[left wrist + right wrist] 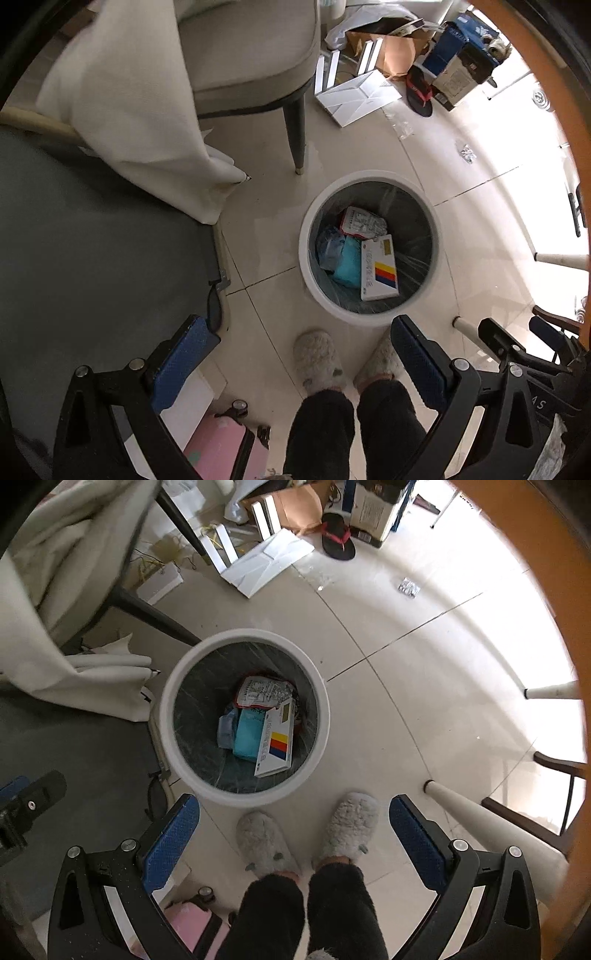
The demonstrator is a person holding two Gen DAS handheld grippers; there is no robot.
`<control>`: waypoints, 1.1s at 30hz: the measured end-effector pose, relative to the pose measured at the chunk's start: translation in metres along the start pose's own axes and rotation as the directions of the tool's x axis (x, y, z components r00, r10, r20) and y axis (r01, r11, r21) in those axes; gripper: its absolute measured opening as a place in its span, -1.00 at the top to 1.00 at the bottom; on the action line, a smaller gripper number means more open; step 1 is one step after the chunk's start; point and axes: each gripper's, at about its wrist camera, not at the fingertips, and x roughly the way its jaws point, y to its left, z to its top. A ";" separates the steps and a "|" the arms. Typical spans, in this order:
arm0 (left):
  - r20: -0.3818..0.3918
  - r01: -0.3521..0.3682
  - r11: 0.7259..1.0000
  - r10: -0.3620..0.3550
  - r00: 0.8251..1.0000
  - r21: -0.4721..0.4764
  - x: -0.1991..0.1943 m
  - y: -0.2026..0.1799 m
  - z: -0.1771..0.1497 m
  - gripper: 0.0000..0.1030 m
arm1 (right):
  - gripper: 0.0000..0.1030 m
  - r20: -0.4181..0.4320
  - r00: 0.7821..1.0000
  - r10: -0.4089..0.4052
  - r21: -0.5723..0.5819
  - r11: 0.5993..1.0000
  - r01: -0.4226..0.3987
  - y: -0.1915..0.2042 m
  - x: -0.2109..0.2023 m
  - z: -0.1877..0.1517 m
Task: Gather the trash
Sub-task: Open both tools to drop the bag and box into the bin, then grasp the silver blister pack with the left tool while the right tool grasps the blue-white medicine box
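A round white trash bin (306,258) (166,709) with a dark liner stands on the tiled floor below both grippers. Inside lie a white box with red, yellow and blue stripes (380,269) (275,744), a teal packet (349,264) (249,736) and a crumpled printed wrapper (364,221) (264,692). My left gripper (303,354) is open and empty, high above the floor just in front of the bin. My right gripper (293,830) is open and empty, above the slippers, to the bin's right. A small crumpled wrapper (467,153) (408,587) lies on the floor beyond the bin.
The person's grey slippers (306,834) stand by the bin. A grey table (92,240) with a white cloth (140,110) is at left, a chair (295,125) behind. Boxes, white cardboard (266,563) and a sandal (338,541) clutter the far floor. A pink suitcase (221,443) lies below.
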 end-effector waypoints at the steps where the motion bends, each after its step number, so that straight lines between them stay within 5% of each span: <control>1: 0.001 0.003 1.000 -0.003 1.000 -0.001 -0.008 -0.001 -0.002 -0.98 | -1.00 0.005 1.000 0.000 -0.003 1.000 0.000 0.000 -0.011 -0.001; 24: 0.154 0.002 0.997 -0.014 0.988 0.073 -0.266 0.005 -0.059 -0.98 | -1.00 0.155 0.981 0.112 0.002 0.993 -0.114 0.005 -0.290 -0.047; 33: 0.288 -0.015 0.987 -0.032 0.957 0.160 -0.350 -0.081 -0.029 -0.98 | -1.00 0.262 0.947 0.183 0.172 0.957 -0.232 -0.099 -0.385 -0.028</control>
